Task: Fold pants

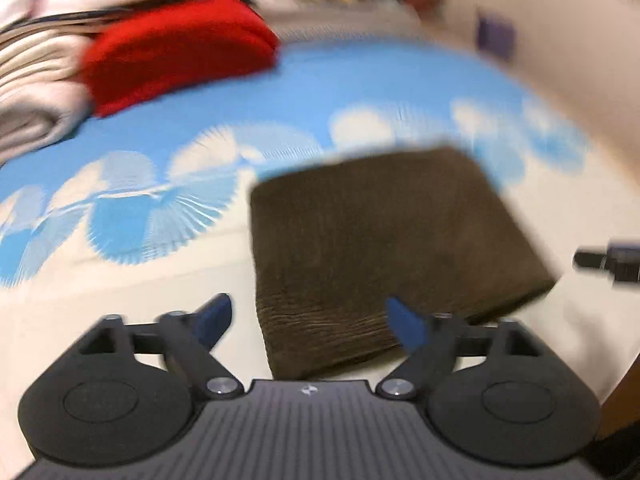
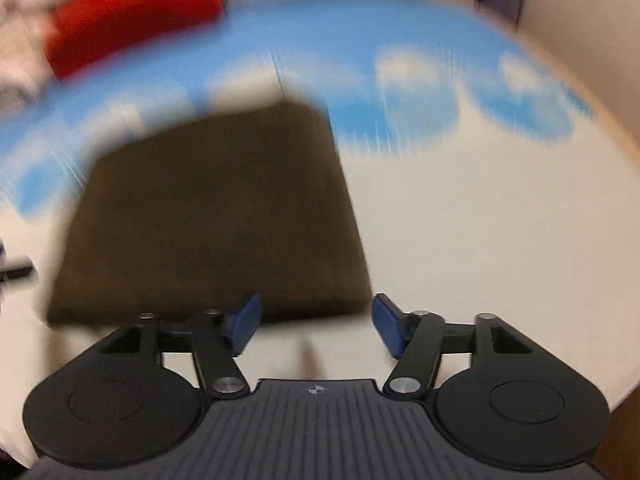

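We are looking down along both grippers at a bed sheet [image 1: 360, 80] printed in blue and cream, and both views are blurring. Far to the left in the left wrist view, a stack of beige folded cloth [image 1: 36, 92] is lying at the edge, and a red folded garment [image 1: 176, 48] is resting against its right side. We are seeing the same red garment [image 2: 132, 16] at the upper left of the right wrist view.

Moving rightwards, the left gripper [image 1: 308, 322] is hanging with its jaws spread wide and nothing is sitting between its blue pads [image 1: 212, 318]. Its right pad is showing in front of the near edge of the pants [image 1: 384, 248], though we cannot tell whether it is touching the cloth. The pants are lying folded into a thick brown rectangle on the cream part of the sheet, well apart from the red garment.

In the right wrist view the folded pants [image 2: 216, 216] are filling the left middle of the picture, flat on the sheet. The right gripper [image 2: 316, 326] is hovering at their near right corner with its jaws standing apart and gripping nothing; the left pad [image 2: 246, 324] is overlapping the near edge of the pants, while the right pad is showing over bare cream sheet.

At the far right of the left wrist view, a dark part of the other gripper [image 1: 612, 260] is poking in just beside the right edge of the pants.
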{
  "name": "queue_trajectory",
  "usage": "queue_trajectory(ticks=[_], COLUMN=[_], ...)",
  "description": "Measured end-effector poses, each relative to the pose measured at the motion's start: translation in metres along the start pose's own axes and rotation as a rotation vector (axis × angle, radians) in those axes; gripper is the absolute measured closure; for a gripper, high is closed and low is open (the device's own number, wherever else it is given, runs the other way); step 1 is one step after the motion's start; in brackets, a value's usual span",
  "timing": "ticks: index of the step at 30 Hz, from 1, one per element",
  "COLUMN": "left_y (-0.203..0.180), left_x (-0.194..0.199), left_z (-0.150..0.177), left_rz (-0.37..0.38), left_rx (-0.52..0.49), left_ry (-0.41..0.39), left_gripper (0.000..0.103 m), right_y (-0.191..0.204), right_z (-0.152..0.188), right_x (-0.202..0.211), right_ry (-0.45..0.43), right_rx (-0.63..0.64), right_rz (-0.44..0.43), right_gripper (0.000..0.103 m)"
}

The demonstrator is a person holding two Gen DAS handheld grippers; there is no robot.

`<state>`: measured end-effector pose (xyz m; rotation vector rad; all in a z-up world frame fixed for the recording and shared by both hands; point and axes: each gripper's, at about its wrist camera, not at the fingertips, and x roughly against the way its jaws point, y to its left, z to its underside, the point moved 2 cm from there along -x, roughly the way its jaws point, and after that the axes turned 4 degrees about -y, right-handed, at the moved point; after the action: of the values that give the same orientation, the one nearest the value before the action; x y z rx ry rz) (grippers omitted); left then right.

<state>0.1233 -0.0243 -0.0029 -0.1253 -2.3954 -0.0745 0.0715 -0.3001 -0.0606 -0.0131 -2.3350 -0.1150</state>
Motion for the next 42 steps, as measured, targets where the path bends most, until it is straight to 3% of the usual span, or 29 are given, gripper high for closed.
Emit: queue_trajectory(ticks=[1,3,7,11,19,25,35,42], left_y=[0.001,-0.006,-0.021,-0.031,-0.064,-0.087,-0.067,-0.065], left_x=[0.020,0.058,0.128,0.183,0.251,0.249,0.223,0.219], left_z=[0.004,0.018,0.053,0.084,0.124,0.131,0.133,0.135], left_rz=[-0.018,-0.046,-0.066,-0.055,-0.067,-0.066,-0.100,-0.126], left_rx=[0.021,0.031,0.061,0.109,0.103,0.042,0.156,0.131], left_ry=[-0.032,-0.105,-0.230,-0.230,-0.203,-0.232,-0.184,-0.207], left_gripper=[0.013,0.013,0.013,0.000,0.000,0.000,0.000,0.000], right_y=[0.002,0.008,0.016,0.027,0.021,0.027,0.034,0.037], right_z=[0.002,0.013,0.040,0.074,0.127,0.136,0.131,0.131], right_x=[0.021,0.059,0.119,0.165,0.219,0.237,0.229,0.224], right_ry=[-0.069,-0.161,-0.295,-0.366,-0.314,-0.346,-0.355,-0.351], right_rx=[-0.007,0.006,-0.027,0.019,-0.058,-0.054,0.019,0.037], right_rz=[-0.014,-0.009,-0.056,-0.040,-0.019,-0.016,0.025,0.042], right_gripper=[0.018,0.008,0.006,0.002,0.001,0.001,0.001,0.001])
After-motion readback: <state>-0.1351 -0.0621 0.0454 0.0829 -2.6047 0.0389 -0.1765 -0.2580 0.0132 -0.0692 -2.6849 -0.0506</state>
